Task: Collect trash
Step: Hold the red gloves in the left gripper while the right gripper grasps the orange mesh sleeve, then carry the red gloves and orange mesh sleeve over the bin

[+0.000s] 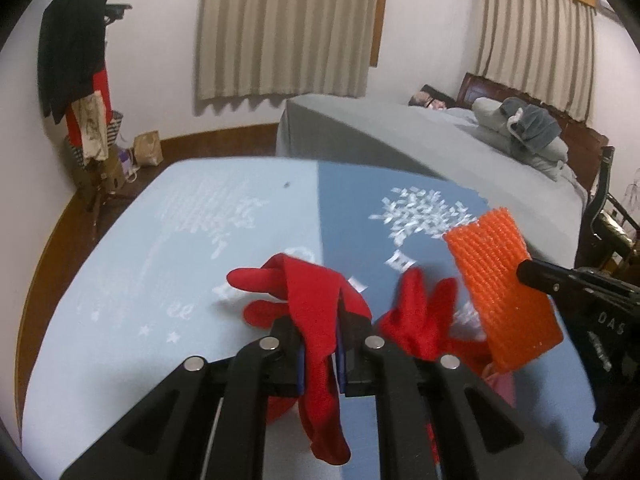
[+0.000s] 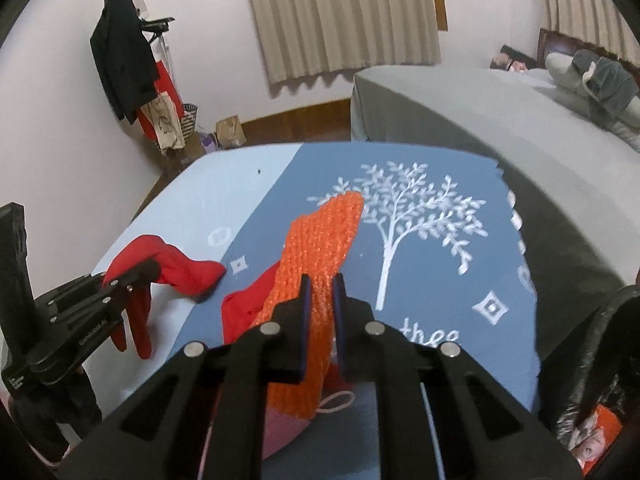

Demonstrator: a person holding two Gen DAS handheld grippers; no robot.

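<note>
My left gripper [image 1: 320,320] is shut on a red glove [image 1: 316,300] and holds it above the blue table [image 1: 160,240]. It also shows at the left of the right wrist view [image 2: 148,270] with the glove [image 2: 172,264] hanging from it. My right gripper [image 2: 320,284] is shut on an orange foam net sleeve [image 2: 320,248], lifted over the table [image 2: 440,300]. The sleeve [image 1: 500,288] and the right gripper [image 1: 524,270] show at the right of the left wrist view. A second red glove [image 1: 420,320] lies on the table below.
A grey-covered bed [image 1: 440,152] stands behind the table. A coat rack with clothes [image 1: 76,60] and bags stands at the left wall. A dark bag opening with scraps inside [image 2: 600,420] is at the right edge. A pink item [image 2: 284,428] lies under the sleeve.
</note>
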